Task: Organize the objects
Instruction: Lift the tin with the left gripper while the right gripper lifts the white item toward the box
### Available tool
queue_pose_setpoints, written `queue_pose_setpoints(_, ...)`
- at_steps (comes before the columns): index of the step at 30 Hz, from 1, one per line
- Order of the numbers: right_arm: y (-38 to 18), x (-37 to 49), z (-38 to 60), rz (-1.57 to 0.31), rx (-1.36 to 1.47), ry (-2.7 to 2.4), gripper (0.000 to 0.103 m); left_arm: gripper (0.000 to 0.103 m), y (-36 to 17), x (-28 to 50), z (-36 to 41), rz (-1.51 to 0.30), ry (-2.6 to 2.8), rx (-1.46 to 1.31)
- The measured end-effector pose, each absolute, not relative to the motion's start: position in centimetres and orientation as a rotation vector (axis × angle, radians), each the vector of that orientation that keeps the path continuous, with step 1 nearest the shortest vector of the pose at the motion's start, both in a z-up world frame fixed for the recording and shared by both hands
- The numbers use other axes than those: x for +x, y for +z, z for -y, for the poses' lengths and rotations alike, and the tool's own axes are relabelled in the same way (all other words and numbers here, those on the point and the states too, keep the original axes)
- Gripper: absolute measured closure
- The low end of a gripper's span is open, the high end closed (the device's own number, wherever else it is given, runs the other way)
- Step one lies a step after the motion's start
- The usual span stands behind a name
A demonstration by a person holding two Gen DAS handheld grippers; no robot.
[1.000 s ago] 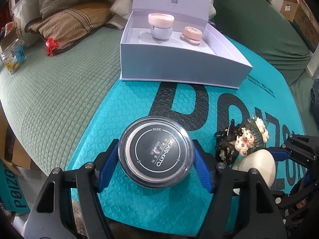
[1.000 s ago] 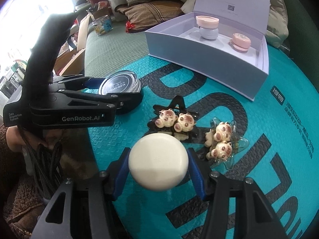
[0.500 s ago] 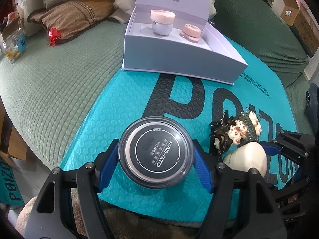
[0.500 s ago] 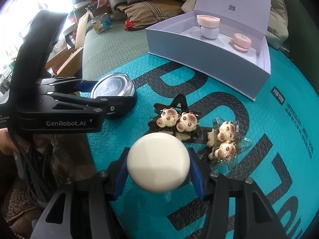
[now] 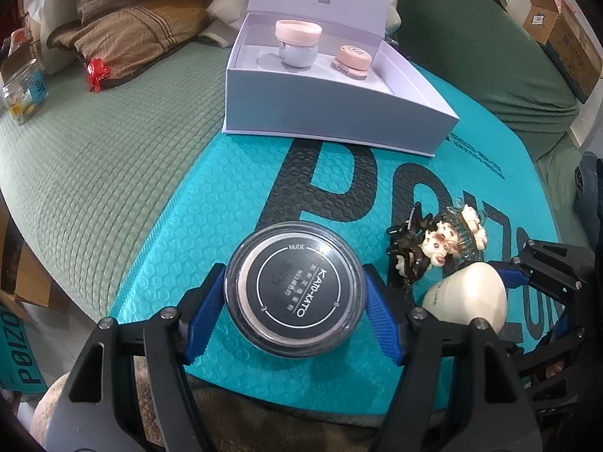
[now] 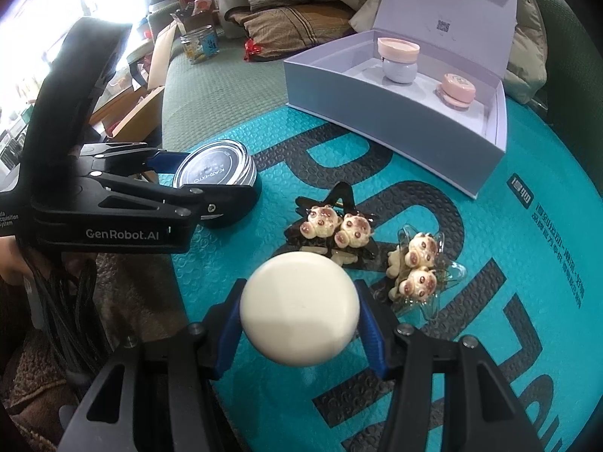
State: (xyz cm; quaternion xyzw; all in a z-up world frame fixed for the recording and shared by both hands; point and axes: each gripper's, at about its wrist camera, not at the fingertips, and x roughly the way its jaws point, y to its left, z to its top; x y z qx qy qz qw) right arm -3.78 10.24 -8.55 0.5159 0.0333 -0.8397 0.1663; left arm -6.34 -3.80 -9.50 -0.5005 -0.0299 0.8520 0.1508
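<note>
Item 1: black powder jar (image 5: 294,289), rigid, smooth-walled, likely light. Your left gripper (image 5: 294,297) clamps its sides, centred between the pads.

Item 2: cream egg-shaped case (image 6: 299,308), glossy, slip-prone. Your right gripper (image 6: 299,314) clamps its widest girth. Keep both grips level.

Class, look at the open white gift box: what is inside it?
Inside the white gift box stand a pale jar with pink lid and a pink compact. Its near wall hides part of the floor.
</note>
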Motion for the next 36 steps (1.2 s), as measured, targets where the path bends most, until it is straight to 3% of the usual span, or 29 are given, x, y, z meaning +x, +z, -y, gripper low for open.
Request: queue_pose_setpoints(36, -2.9, -5.2, -9.8, -0.157, 1.306, -2.416, 0.047, 0.034, -2.5, -5.3, 3.8, -0.01, 2.533, -1.34)
